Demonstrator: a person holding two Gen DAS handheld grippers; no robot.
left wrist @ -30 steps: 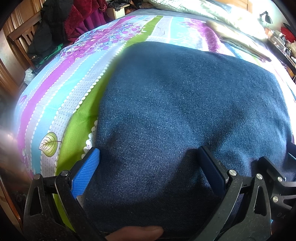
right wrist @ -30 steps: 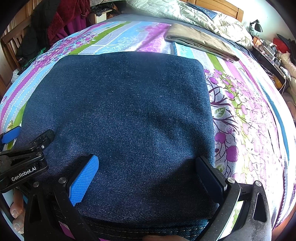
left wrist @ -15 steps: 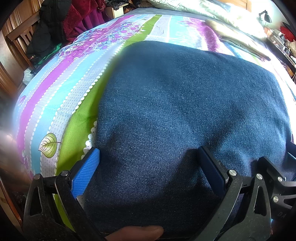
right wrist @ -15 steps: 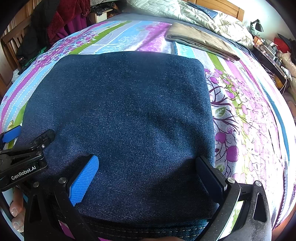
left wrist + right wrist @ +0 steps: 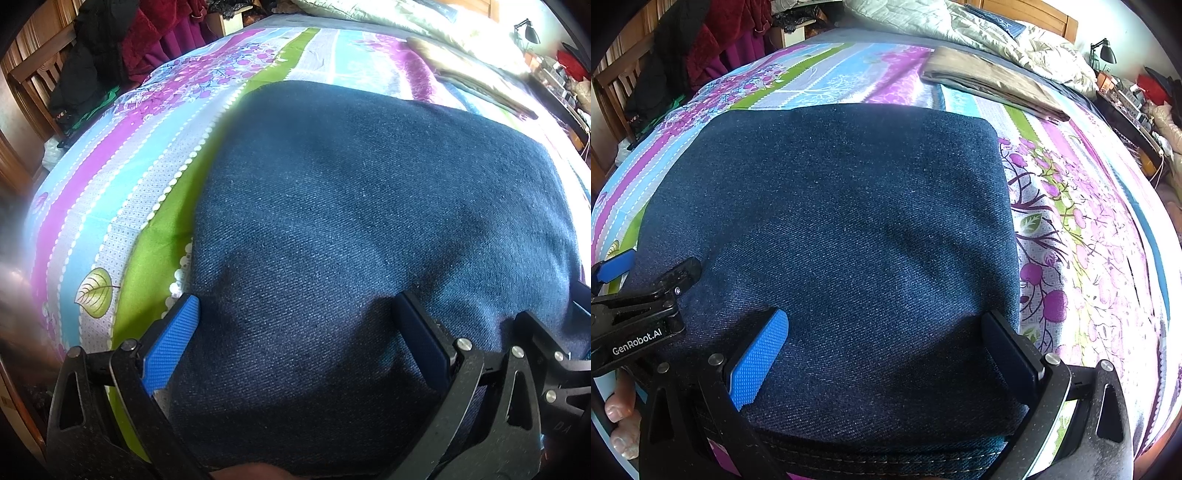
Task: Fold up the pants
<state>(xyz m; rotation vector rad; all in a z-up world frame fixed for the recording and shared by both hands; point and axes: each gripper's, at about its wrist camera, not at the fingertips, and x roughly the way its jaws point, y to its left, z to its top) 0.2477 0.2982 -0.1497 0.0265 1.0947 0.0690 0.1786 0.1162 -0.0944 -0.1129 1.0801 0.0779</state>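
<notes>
Dark blue denim pants point(image 5: 369, 221) lie folded into a thick rectangle point(image 5: 842, 229) on the bed. My left gripper point(image 5: 295, 306) is open over the fold's near left part; its blue pad point(image 5: 171, 350) stands at the fold's left edge. My right gripper point(image 5: 884, 321) is open too, straddling the near right part, with its dark finger point(image 5: 1008, 347) by the right edge. Nothing is clamped between either pair of fingers. The left gripper point(image 5: 639, 295) shows at the left of the right wrist view. A stitched seam point(image 5: 879, 458) runs along the near edge.
The bed has a striped floral sheet point(image 5: 1089, 240) in purple, green and blue. Folded tan pants point(image 5: 990, 81) lie at the far side, with a pale quilt point(image 5: 997, 33) behind. Clothes hang over a wooden chair point(image 5: 44, 81) far left. A cluttered shelf point(image 5: 1137, 103) stands right. Toes point(image 5: 620, 410) show bottom left.
</notes>
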